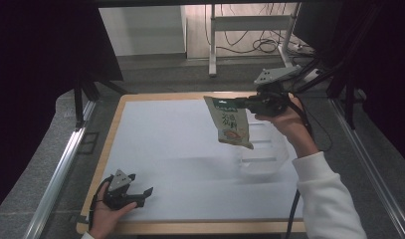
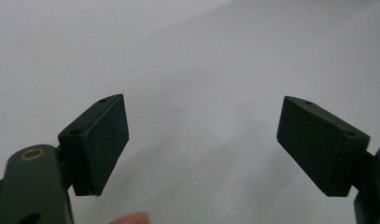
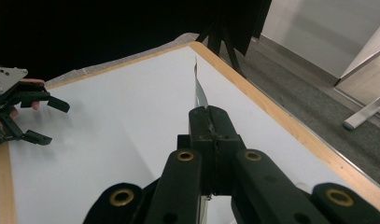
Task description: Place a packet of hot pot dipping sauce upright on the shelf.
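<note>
A white-topped table (image 1: pixel 180 149) with a wooden rim, seen from above. Over its far right part, the right gripper (image 1: pixel 240 103) is clenched on the top edge of a snack packet (image 1: pixel 230 123), which hangs in the air above a clear plastic container (image 1: pixel 264 154). The container is faint and hard to make out against the white top. In the right gripper view the packet (image 3: pixel 198 91) shows edge-on as a thin sliver between the closed jaws. At the table's near left corner, the left gripper (image 1: pixel 140 193) rests low, jaws spread wide and holding nothing. The packet's print is too small to read.
</note>
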### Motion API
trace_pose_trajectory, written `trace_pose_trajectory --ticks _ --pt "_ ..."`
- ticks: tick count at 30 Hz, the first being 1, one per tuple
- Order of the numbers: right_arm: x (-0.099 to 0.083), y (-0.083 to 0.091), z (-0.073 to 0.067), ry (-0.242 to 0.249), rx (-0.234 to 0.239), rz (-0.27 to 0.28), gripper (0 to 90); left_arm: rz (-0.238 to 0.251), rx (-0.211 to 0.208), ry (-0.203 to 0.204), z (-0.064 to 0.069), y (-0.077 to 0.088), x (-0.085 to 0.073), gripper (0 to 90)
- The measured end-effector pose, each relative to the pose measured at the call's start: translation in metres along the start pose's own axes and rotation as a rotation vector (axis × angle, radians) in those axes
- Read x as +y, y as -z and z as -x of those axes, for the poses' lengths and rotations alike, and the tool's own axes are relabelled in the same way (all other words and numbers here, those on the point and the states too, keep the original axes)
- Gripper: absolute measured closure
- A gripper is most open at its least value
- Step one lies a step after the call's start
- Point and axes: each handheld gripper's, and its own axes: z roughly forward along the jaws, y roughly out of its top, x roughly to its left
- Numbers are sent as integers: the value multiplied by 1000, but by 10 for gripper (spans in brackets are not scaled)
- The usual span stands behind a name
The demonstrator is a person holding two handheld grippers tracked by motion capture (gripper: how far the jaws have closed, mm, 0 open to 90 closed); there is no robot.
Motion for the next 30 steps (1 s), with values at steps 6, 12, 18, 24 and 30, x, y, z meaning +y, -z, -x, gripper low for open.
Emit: trace_pose_trajectory --ticks 6,12,18,24,30 --pt "-4 7 6 -10 -11 0 896 -4 -1 -3 0 0 0 168" --pt "-8 11 12 -17 -18 -1 896 -5 -1 -5 0 -1 0 168" --pt "-13 16 20 -25 -42 -10 896 -7 1 -4 1 -1 0 168" --pt "-18 22 28 -37 -56 -9 896 -8 2 -3 1 -1 0 168" --pt "-22 24 34 -47 -67 -22 896 -9 1 -3 1 -2 0 168"
